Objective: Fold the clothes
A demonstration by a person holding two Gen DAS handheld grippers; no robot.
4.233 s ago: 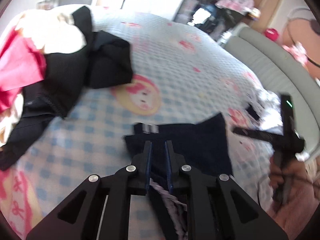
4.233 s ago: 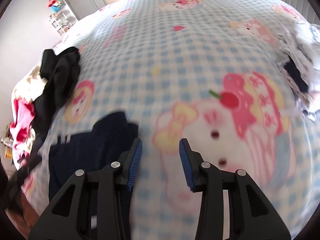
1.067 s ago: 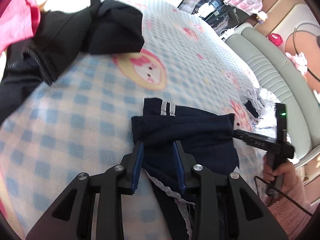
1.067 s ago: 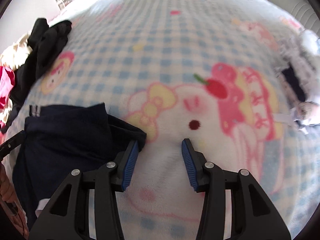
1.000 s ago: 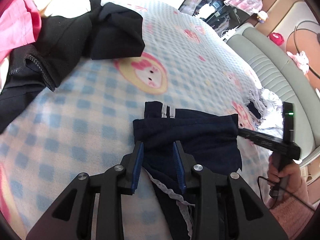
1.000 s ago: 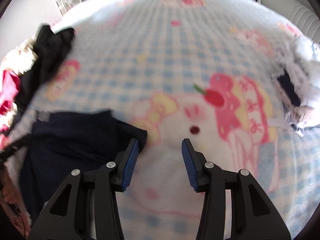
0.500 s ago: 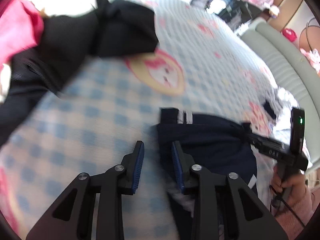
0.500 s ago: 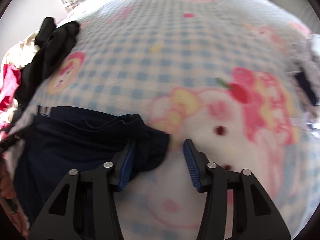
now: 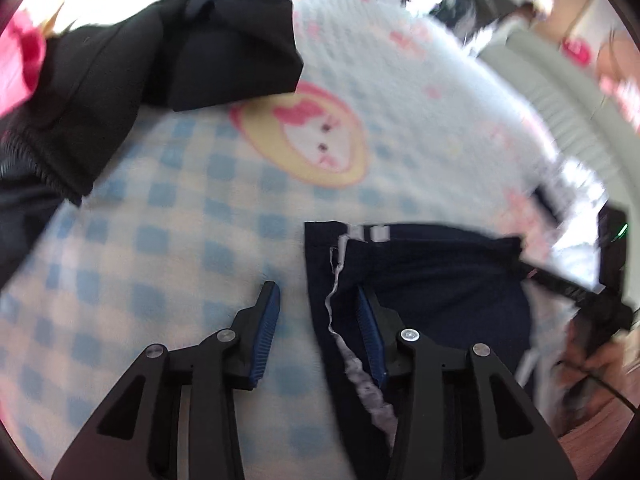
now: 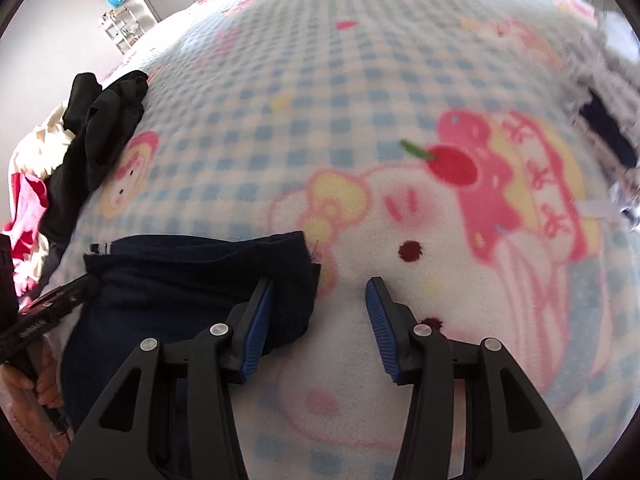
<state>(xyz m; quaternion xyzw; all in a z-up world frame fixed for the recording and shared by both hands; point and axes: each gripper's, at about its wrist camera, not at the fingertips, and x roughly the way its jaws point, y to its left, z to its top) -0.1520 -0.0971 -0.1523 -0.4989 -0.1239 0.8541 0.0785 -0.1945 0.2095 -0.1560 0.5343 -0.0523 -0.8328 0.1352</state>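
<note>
A folded navy garment (image 9: 432, 280) with a white-striped corner lies on the checked cartoon blanket (image 9: 168, 216). My left gripper (image 9: 318, 304) is open over the garment's left edge; a fold of cloth with a white seam lies between the jaws, in front of the right pad. In the right wrist view the same garment (image 10: 188, 280) lies at lower left. My right gripper (image 10: 318, 298) is open at the garment's right corner, its left finger on the cloth, its right finger over bare blanket. Each gripper also shows in the other's view, the right one (image 9: 576, 292) and the left one (image 10: 44, 312).
A heap of black clothes (image 9: 132, 60) with pink and cream pieces lies at the far left of the bed, also in the right wrist view (image 10: 96, 128). More garments (image 10: 600, 96) lie at the right edge. A padded grey headboard (image 9: 568, 96) stands behind.
My left gripper has opened wider and shifted left, off the navy garment's middle to its left edge. My right gripper stays open at the right corner, a little nearer the cloth.
</note>
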